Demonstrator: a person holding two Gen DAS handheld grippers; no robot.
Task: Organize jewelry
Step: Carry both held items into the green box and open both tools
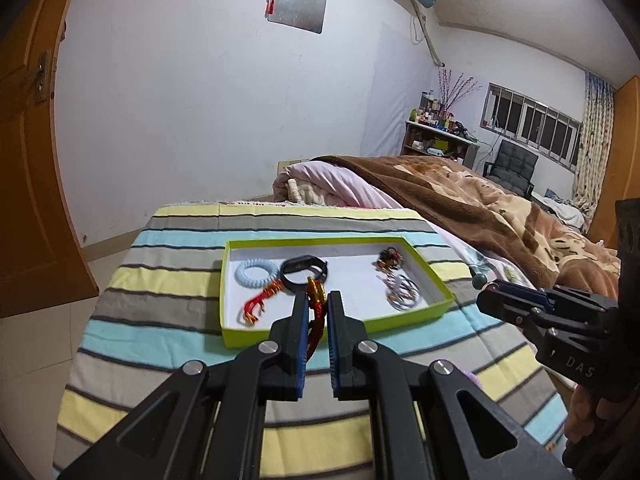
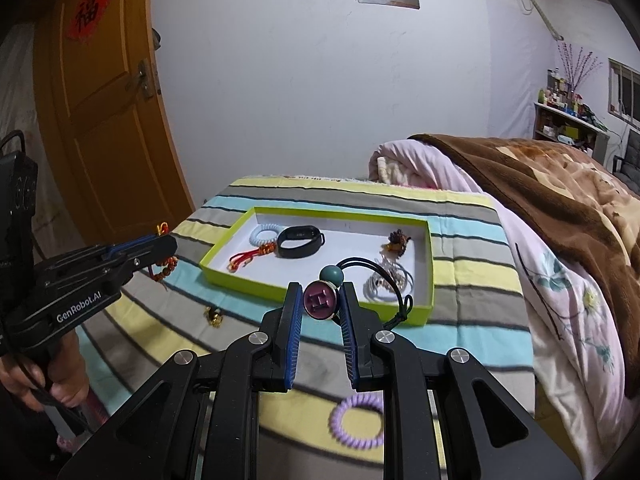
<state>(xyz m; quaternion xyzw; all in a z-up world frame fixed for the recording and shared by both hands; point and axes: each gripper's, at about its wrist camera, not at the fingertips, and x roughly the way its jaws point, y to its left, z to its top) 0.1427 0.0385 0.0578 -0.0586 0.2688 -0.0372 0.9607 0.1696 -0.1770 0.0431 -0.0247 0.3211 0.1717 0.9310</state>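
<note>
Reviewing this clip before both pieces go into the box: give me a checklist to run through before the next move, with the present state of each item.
1. Left gripper shut on the red and gold bracelet: ok.
2. Right gripper shut on the hair tie charm: ok; its black cord dangles beside the right finger.
3. Green tray level on the striped blanket: ok.
4. Bare tray floor in the middle for new pieces: ok.
5. Everything off the blanket: not ok; the purple coil hair tie and a small gold piece lie outside the tray.
6. Bracelet's hanging end clear of the tray wall: cannot tell.
</note>
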